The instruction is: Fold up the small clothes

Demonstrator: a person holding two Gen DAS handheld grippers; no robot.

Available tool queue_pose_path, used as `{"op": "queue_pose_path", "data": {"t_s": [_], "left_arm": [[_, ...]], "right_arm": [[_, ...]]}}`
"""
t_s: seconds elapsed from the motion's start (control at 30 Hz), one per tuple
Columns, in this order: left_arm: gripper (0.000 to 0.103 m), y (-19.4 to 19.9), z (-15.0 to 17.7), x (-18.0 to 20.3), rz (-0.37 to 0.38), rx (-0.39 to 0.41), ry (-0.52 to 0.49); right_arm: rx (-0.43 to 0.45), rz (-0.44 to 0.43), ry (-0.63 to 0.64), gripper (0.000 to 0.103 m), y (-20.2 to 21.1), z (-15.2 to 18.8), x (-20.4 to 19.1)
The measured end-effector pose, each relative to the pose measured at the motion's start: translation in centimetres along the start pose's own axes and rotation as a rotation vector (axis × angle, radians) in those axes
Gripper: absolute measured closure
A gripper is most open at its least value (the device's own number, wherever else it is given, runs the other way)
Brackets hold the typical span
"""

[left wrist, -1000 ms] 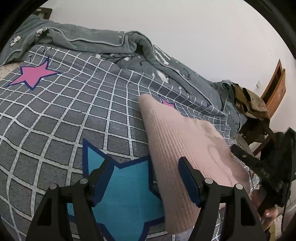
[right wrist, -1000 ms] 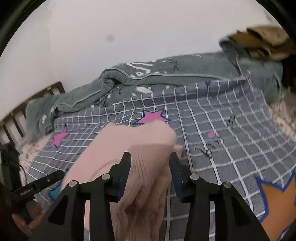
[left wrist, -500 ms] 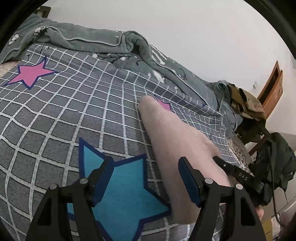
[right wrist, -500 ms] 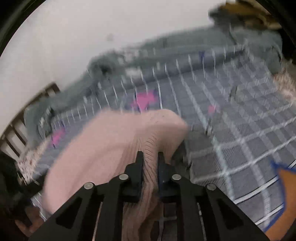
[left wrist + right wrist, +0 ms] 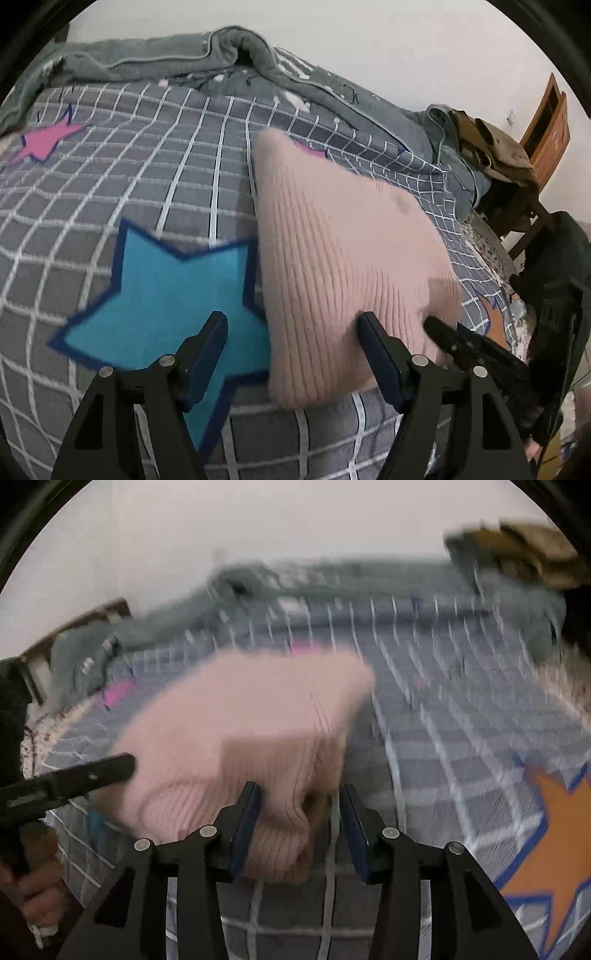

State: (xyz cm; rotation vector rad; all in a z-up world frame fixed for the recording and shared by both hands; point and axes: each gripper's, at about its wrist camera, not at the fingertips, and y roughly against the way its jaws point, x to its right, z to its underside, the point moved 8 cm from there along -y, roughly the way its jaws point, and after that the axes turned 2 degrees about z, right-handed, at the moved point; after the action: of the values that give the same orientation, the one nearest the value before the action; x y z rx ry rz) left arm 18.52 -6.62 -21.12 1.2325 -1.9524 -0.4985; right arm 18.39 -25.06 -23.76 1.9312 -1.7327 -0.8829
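Pink garment (image 5: 343, 258): ribbed knit cloth, soft, matt. Bedsheet (image 5: 147, 177): smooth woven cloth, matt, printed grid and stars. Grey blanket (image 5: 236, 55): fleecy cloth. Left gripper (image 5: 291, 350): matt black plastic, blue pads

On the bed (image 5: 110, 184), the checked sheet to the left of the pink knitted garment (image 5: 332, 251) lies flat and bare, open ground for a pass. A rumpled grey quilt (image 5: 229, 55) banks up along the far edge by the wall. At the foot end, a heap of clothes (image 5: 491, 151) and a wooden chair (image 5: 550, 122) crowd the side.
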Motion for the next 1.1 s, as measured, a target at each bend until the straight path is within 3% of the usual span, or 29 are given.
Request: {"op": "queue_pose_path", "data": {"t_s": [0.27,0.4,0.7,0.77,0.9,1.03,1.1], "left_arm": [[0.031,0.6,-1.7,0.3,-0.015,0.005,-0.027],[0.031,-0.2,-3.5,0.4,0.026,-0.010,-0.004],[0.031,-4.5,-8.5,-0.8,0.057,-0.071,0.051],[0.031,-5.6,-8.9,-1.0,0.061,-0.090,0.054],[0.032,-7.6,-8.8,-1.3,0.116,-0.144,0.077],[0.047,-8.7,-8.6,-1.3,0.202,-0.180,0.122],[0.053,-8.7,-8.6,-1.1,0.207,-0.170,0.108]], "right_arm": [[0.018,-0.093,-0.060,0.056,1.6,-1.6,0.4],[0.000,-0.143,-0.084,0.051,1.0,-4.3,0.1],[-0.111,-0.135,-0.119,0.048,-4.2,-7.8,1.8],[-0.122,-0.151,-0.139,0.042,-5.2,-7.7,2.4],[-0.166,-0.215,-0.183,0.040,-7.0,-7.5,2.9],[-0.168,-0.237,-0.178,0.040,-7.7,-7.8,2.7],[-0.161,-0.248,-0.178,0.040,-7.9,-7.7,2.6]]}}
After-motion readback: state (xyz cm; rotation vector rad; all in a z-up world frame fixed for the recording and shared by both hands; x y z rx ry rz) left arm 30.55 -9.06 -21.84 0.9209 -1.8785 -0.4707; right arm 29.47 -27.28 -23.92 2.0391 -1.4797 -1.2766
